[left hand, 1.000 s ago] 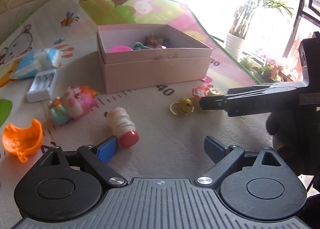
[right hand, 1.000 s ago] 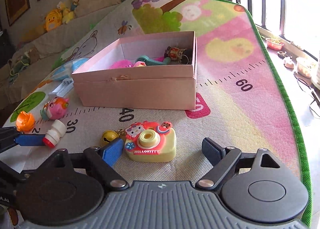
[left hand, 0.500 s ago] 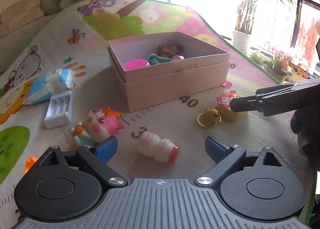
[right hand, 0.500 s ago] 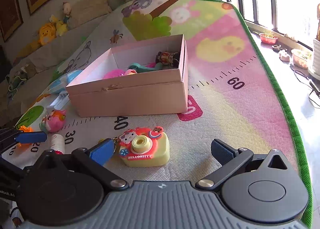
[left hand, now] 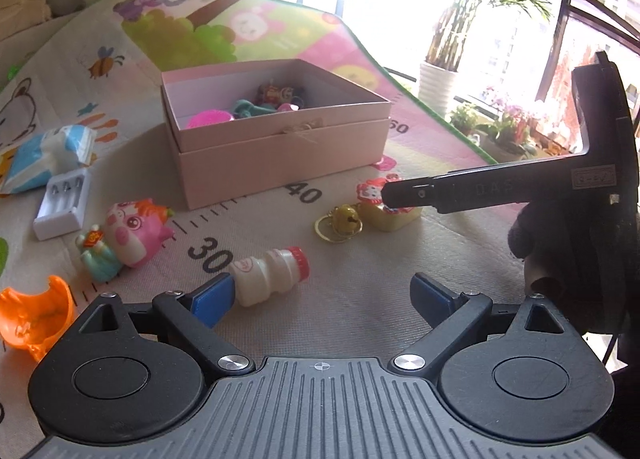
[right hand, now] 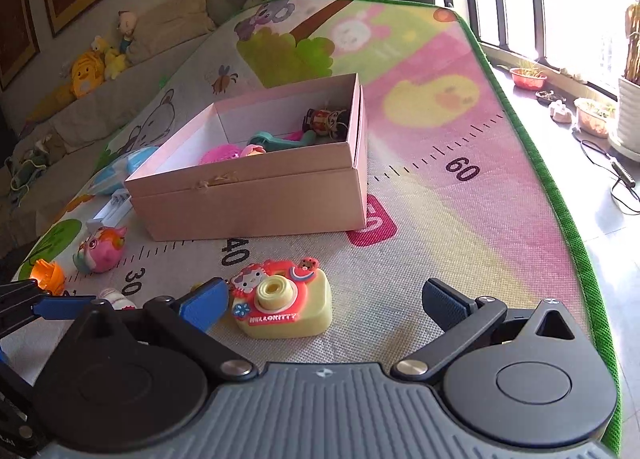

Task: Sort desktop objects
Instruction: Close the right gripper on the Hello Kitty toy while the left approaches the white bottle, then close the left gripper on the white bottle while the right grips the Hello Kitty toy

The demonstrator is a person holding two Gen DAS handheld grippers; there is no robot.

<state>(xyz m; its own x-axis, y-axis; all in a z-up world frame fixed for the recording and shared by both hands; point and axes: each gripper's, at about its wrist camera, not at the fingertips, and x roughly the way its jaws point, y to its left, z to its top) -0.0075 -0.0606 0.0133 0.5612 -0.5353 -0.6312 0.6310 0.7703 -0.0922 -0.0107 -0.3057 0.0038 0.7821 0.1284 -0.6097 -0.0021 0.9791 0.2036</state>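
Right wrist view: right gripper [right hand: 326, 305], jaws spread wide and empty, low over the play mat [right hand: 460, 243]. Risk, as judged: the left finger [right hand: 202, 305] nearly touches the toy camera [right hand: 286, 309], so closing off-centre may shove it aside or snag the bell keyring [left hand: 340, 221] beside it. The camera lies between the fingers, nearer the left one, in front of the pink box [right hand: 256, 195]. Left gripper [left hand: 324, 293], likewise released, has the small bottle [left hand: 272, 273] lying against its left finger.
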